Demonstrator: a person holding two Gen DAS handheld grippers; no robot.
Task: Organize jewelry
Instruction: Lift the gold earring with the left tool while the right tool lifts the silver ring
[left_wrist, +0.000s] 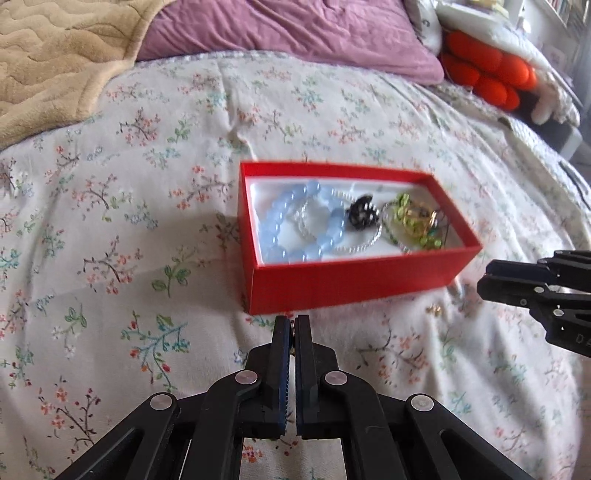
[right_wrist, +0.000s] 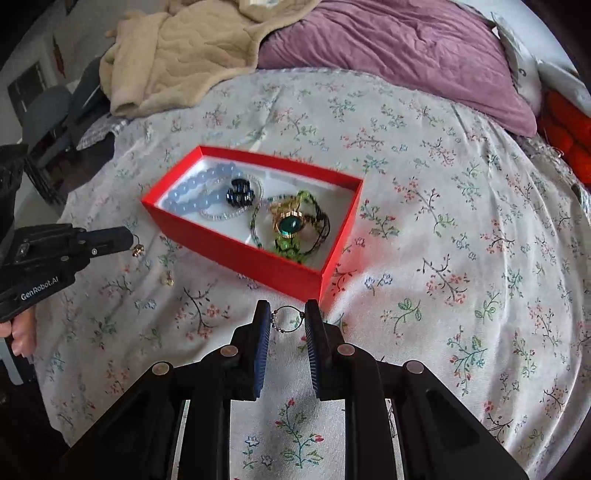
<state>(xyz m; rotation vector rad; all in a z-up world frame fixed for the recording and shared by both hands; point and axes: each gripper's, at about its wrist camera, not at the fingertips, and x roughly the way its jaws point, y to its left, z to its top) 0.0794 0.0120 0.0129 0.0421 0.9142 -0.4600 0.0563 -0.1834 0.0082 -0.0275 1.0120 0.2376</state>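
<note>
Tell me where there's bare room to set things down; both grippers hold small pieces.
The red box is crowded throughout, with a little white lining by its far wall. The floral bedspread lies bare right of the box, and between box and purple pillow.

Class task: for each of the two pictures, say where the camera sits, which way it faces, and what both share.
Left wrist: on the left tool, looking down along its shut fingers, which pinch an earring, at the red box; right tool at right edge.
Right wrist: on the right tool, which holds a thin ring, facing the box; left tool and a hand at left.
Shared: box, bedspread, purple pillow.
</note>
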